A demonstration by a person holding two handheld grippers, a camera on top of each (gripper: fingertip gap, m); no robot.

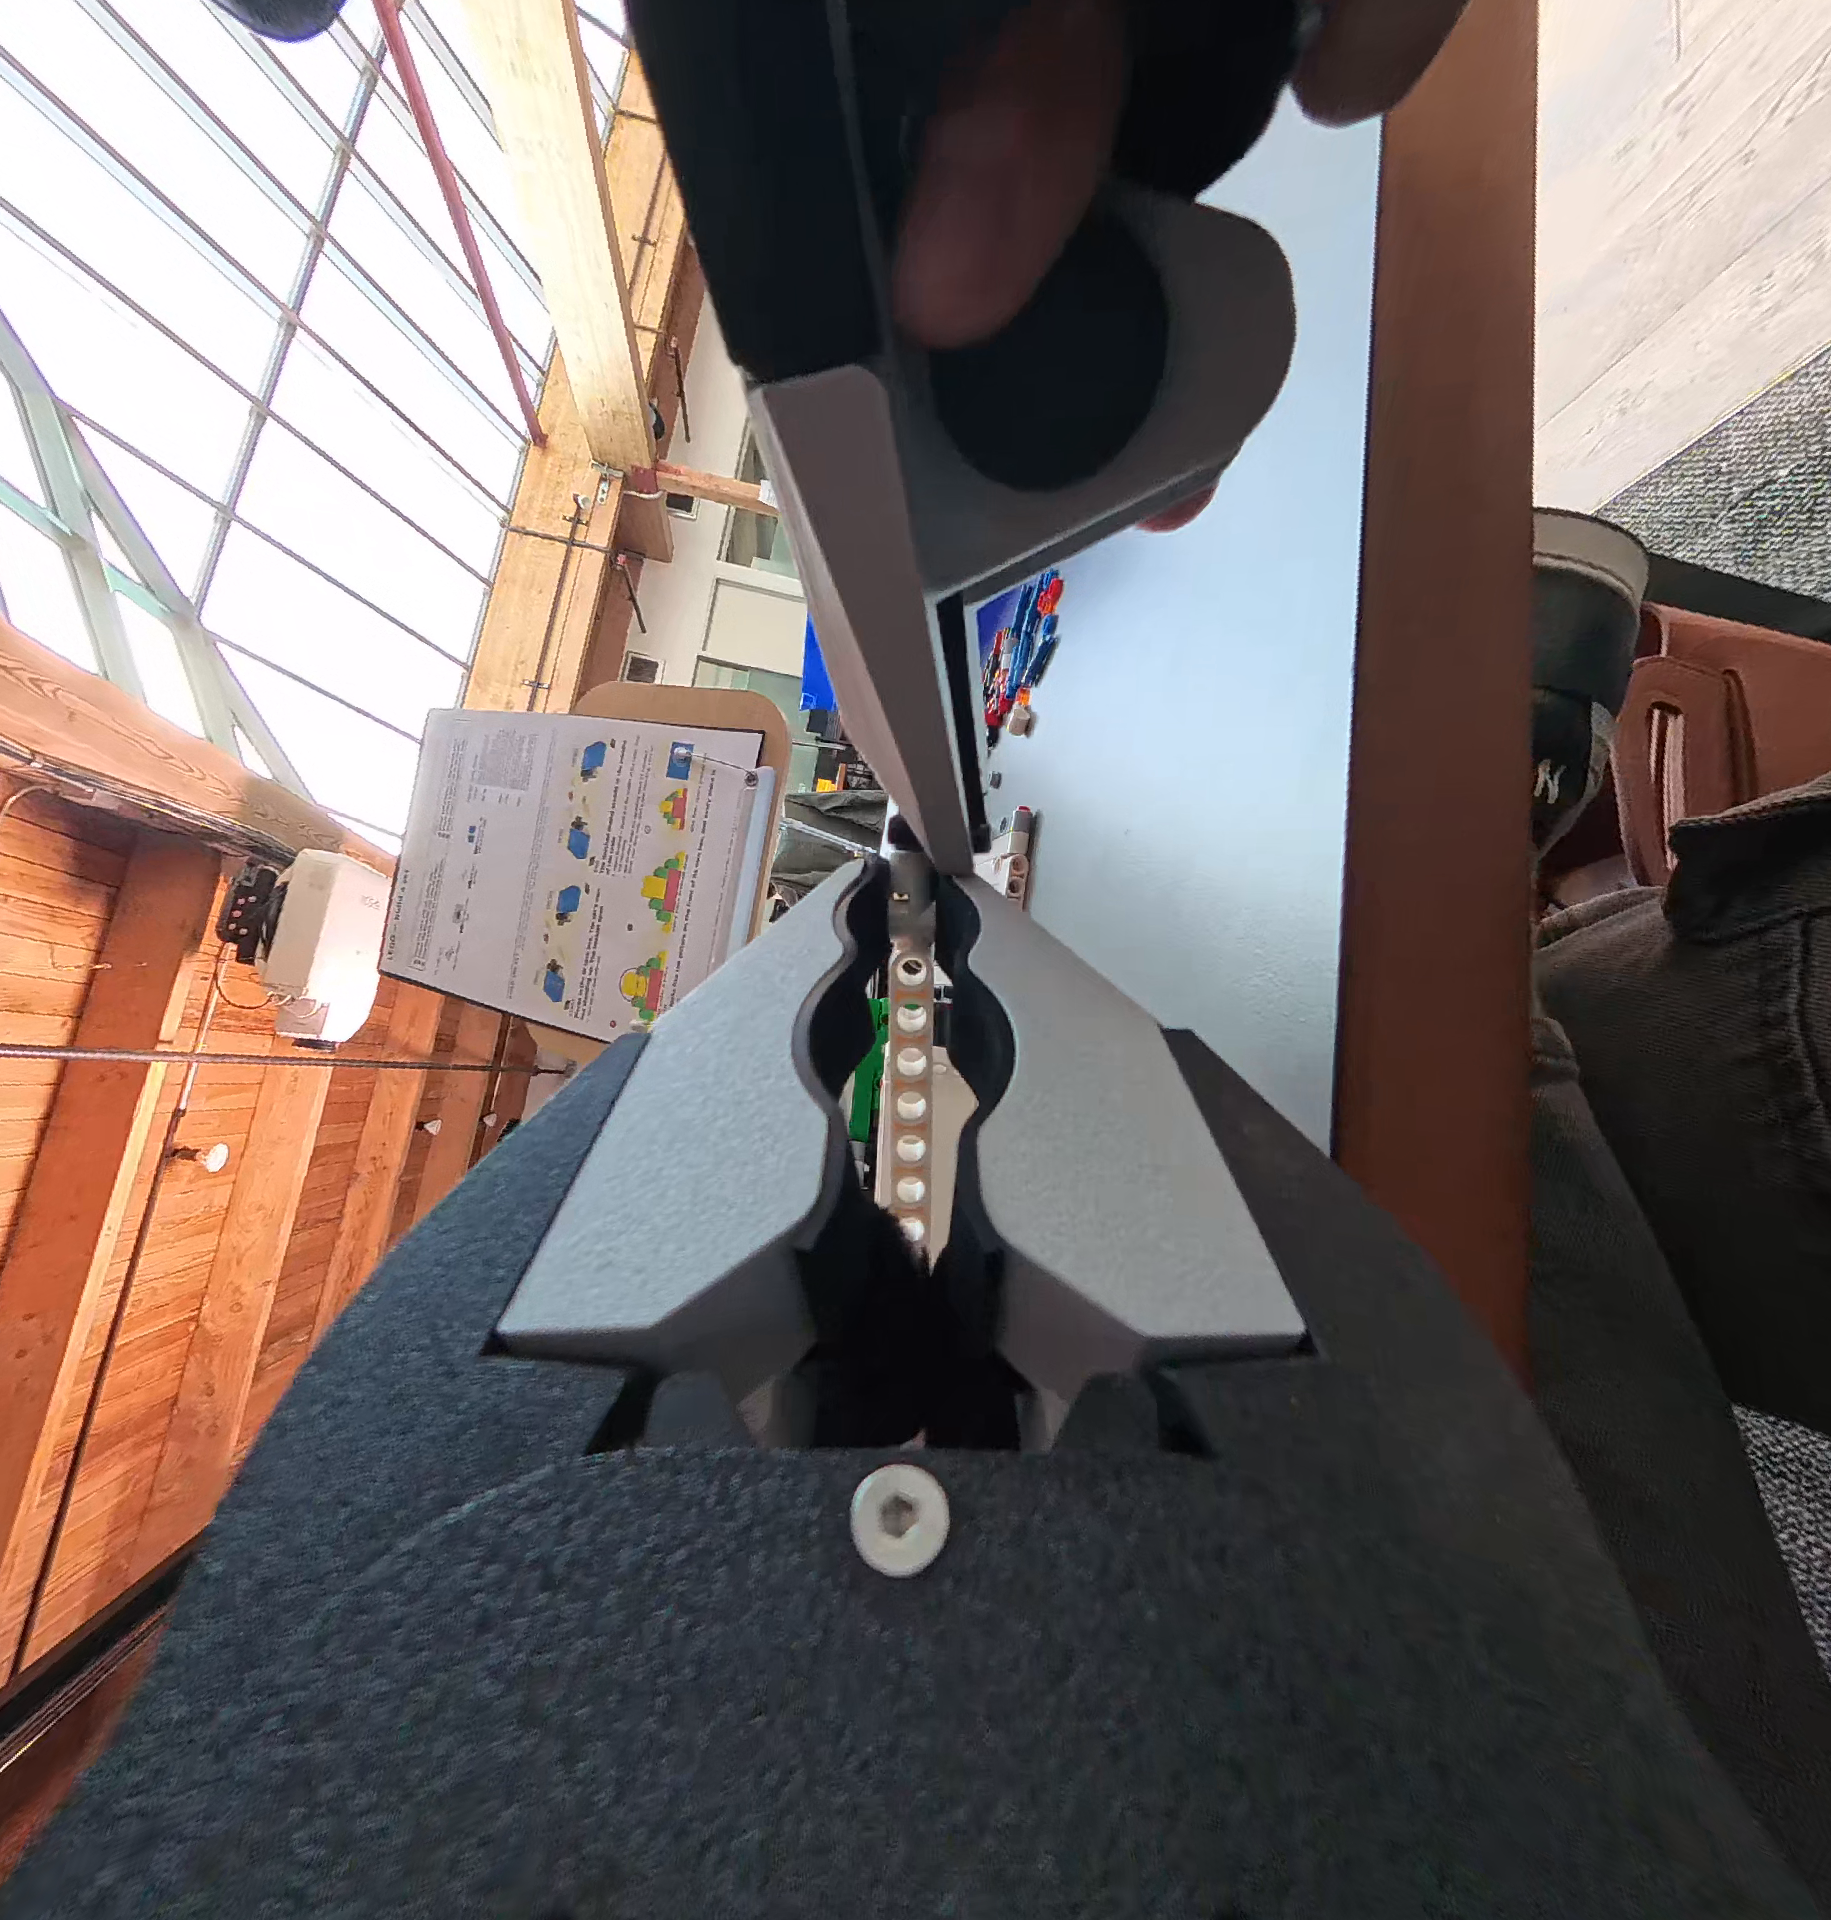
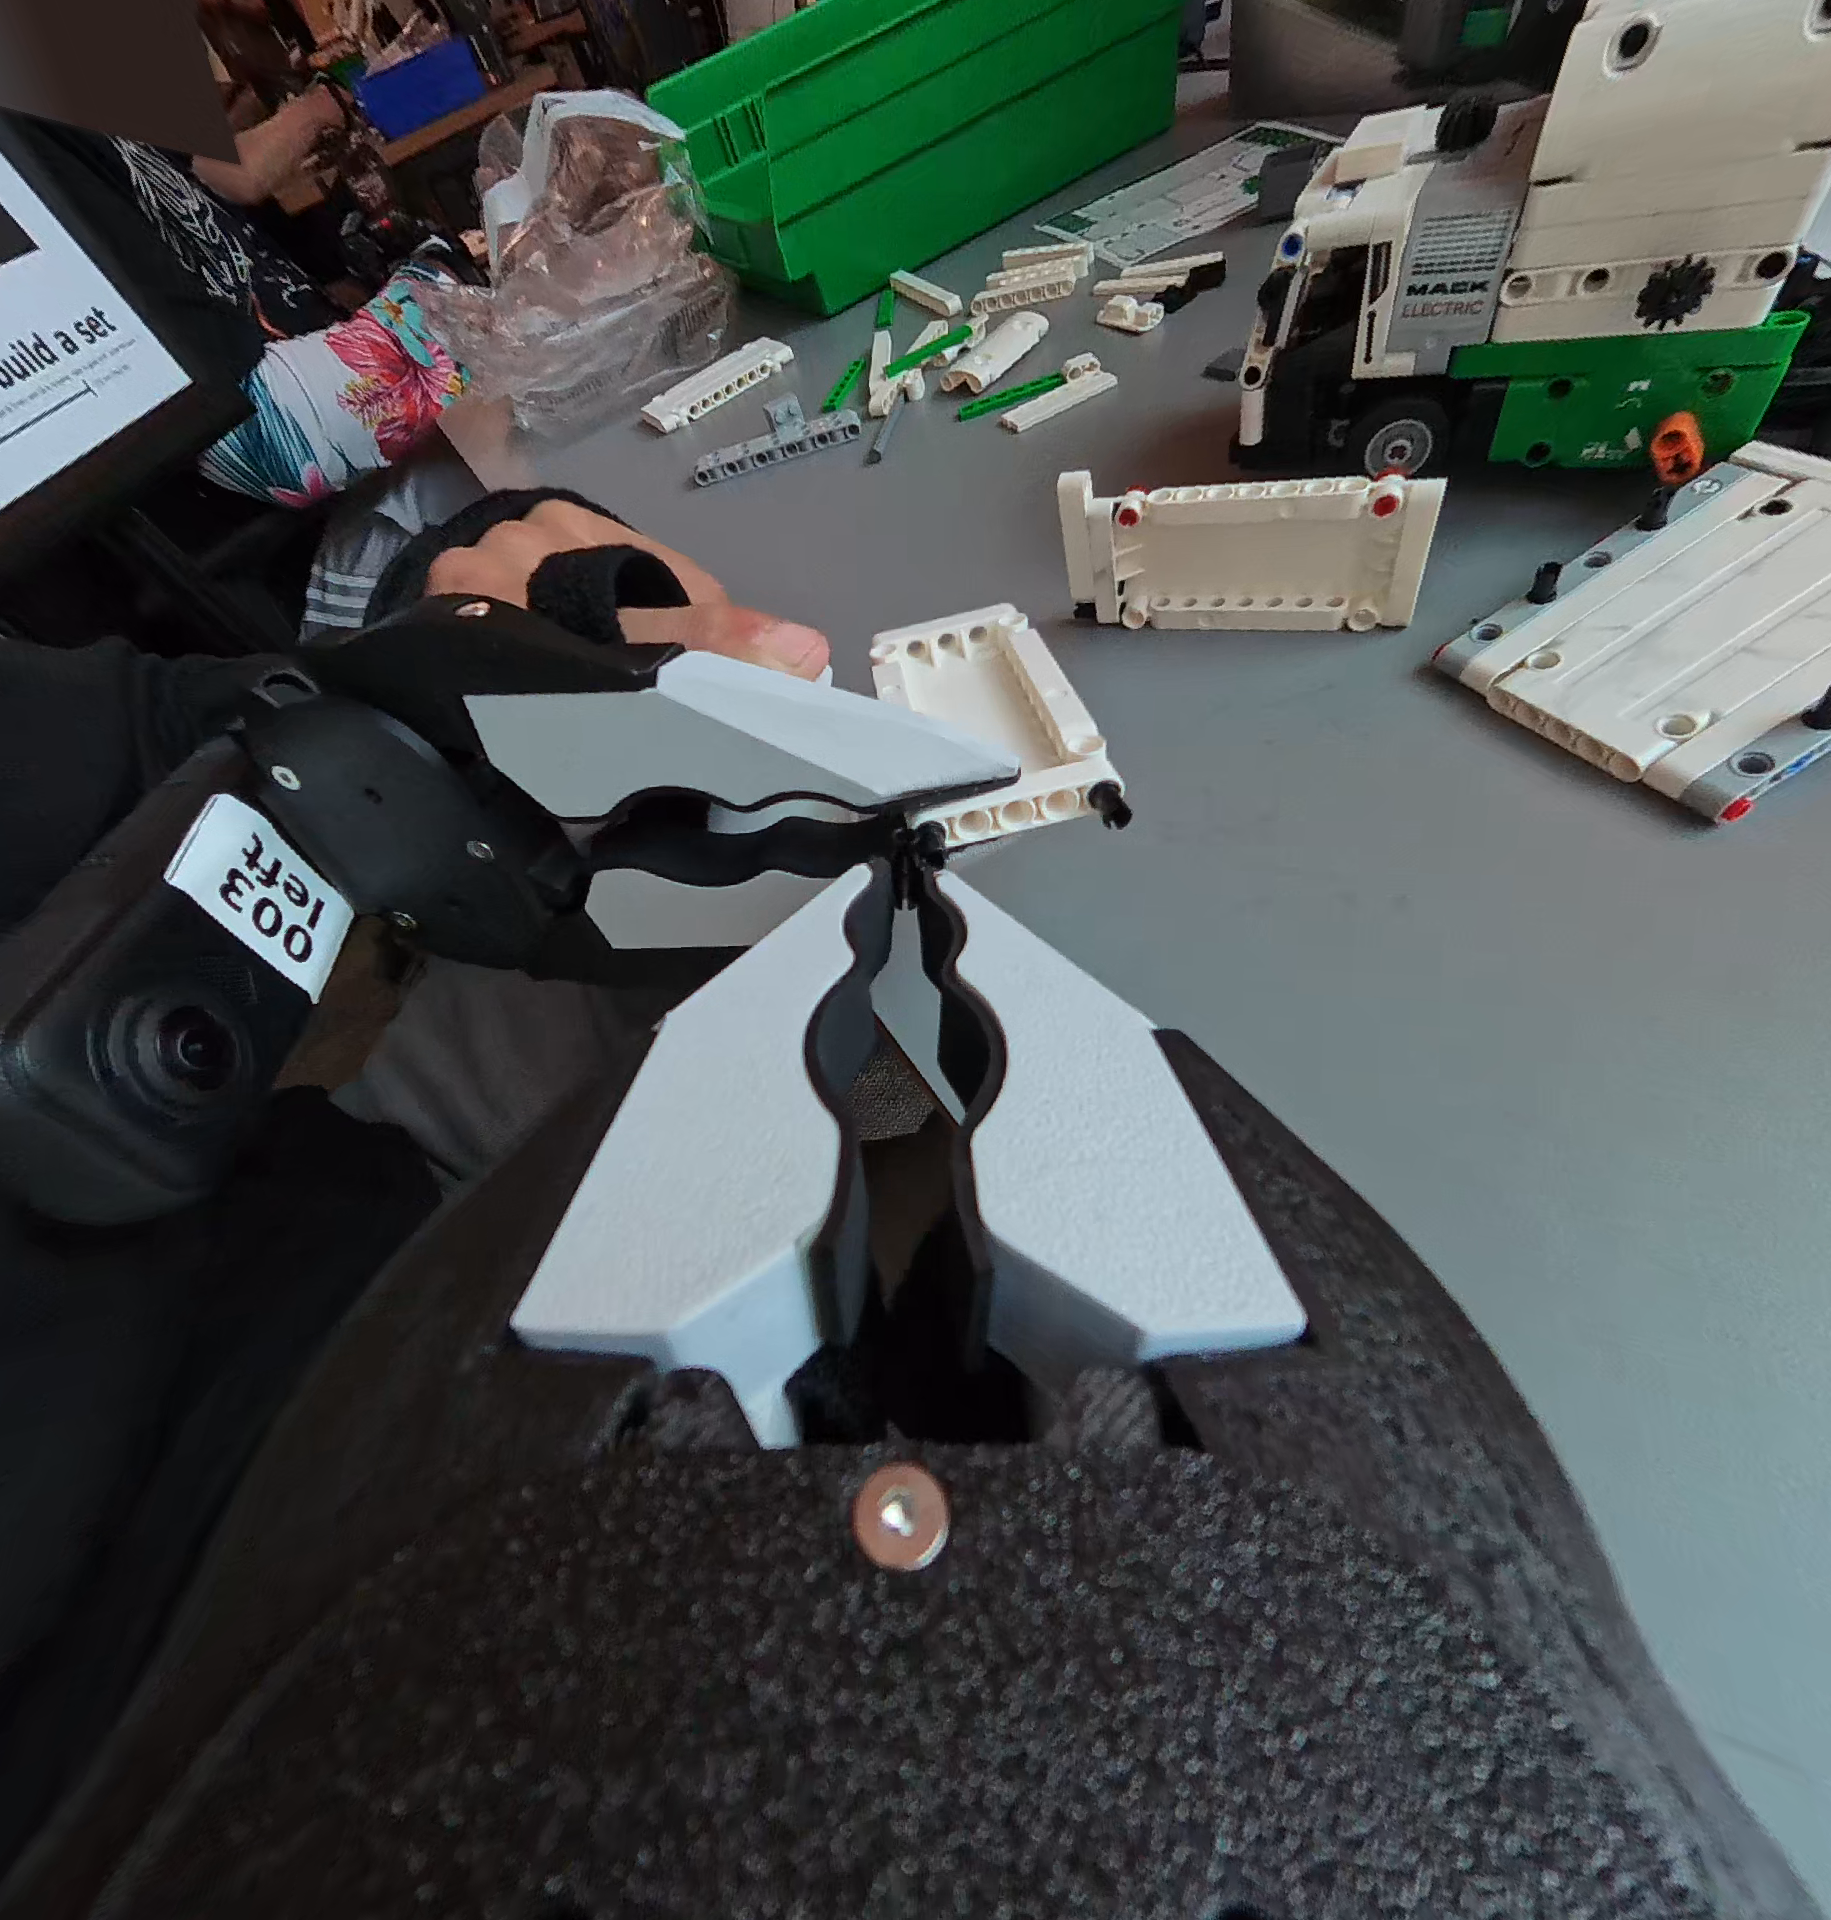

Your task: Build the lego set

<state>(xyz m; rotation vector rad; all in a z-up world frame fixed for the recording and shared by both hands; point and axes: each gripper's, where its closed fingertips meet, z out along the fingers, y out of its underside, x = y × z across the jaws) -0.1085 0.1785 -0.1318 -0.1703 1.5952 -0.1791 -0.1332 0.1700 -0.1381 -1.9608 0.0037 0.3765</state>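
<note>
While the left hand-held gripper (image 2: 926,821) reaches in from the left, its jaws are clamped on the near edge of a white holed frame panel (image 2: 1004,707), lifted just clear of the grey worktop (image 2: 1410,1039). Meeting it at the panel's near corner, the right hand-held gripper (image 2: 906,883) is pinched nearly shut on a small black pin (image 2: 916,852), which sits right at the corner hole. A second black pin (image 2: 1110,805) already pokes from the panel's other corner. By my reading the step in hand is seating this pin; the next move would call for a straight, steady push along the hole's axis. Farther right stand another white panel (image 2: 1254,551) and a white-and-green toy truck (image 2: 1513,291).
</note>
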